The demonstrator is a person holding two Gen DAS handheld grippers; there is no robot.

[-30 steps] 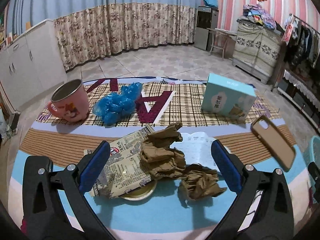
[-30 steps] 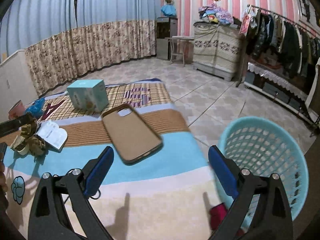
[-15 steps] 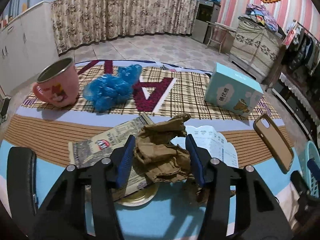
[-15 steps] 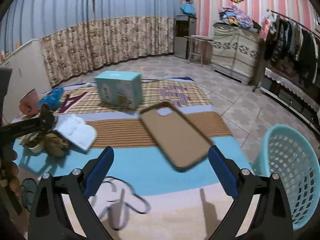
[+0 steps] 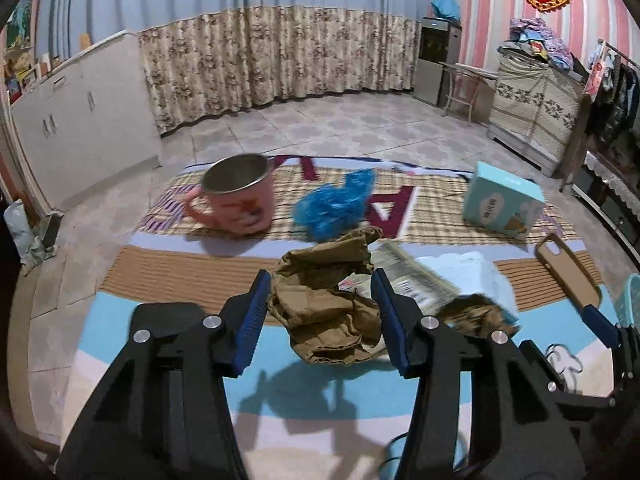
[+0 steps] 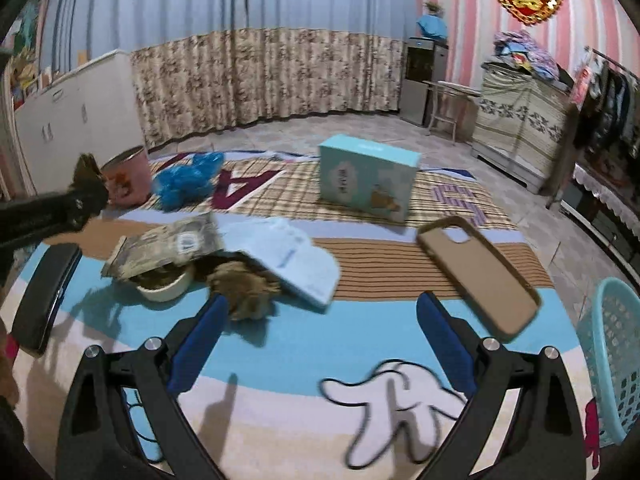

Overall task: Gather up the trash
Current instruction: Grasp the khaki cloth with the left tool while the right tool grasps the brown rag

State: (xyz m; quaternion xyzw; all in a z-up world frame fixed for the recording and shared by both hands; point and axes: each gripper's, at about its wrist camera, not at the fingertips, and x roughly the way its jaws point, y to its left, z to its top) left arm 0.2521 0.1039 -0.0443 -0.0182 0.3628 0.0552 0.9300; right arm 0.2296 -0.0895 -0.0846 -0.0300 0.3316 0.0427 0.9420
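**Caller:** Up off the mat comes the crumpled brown paper wad (image 5: 324,312), which a second ago lay untouched on the pile between wide jaws. Now the left gripper (image 5: 320,312) has it pinched, blue pads against both its sides, and its shadow sits on the blue stripe below.

**Analyst:** Sweep left to right. At ten o'clock from the wad stands the pink mug (image 5: 236,200), at twelve the blue plastic bag (image 5: 336,204), at two the teal box (image 5: 500,208).

**Caller:** And the right side?

**Analyst:** The right gripper (image 6: 320,336) has swung over towards the pile, its jaws spread wide with nothing between them. A second brown paper wad (image 6: 244,288) lies on the mat just off its left pad, tucked against the white booklet (image 6: 296,260) and the printed packet (image 6: 172,244) on the small dish (image 6: 164,286).

**Caller:** The bin?

**Analyst:** The teal basket (image 6: 612,360) is at three o'clock, past the brown phone case (image 6: 476,276).
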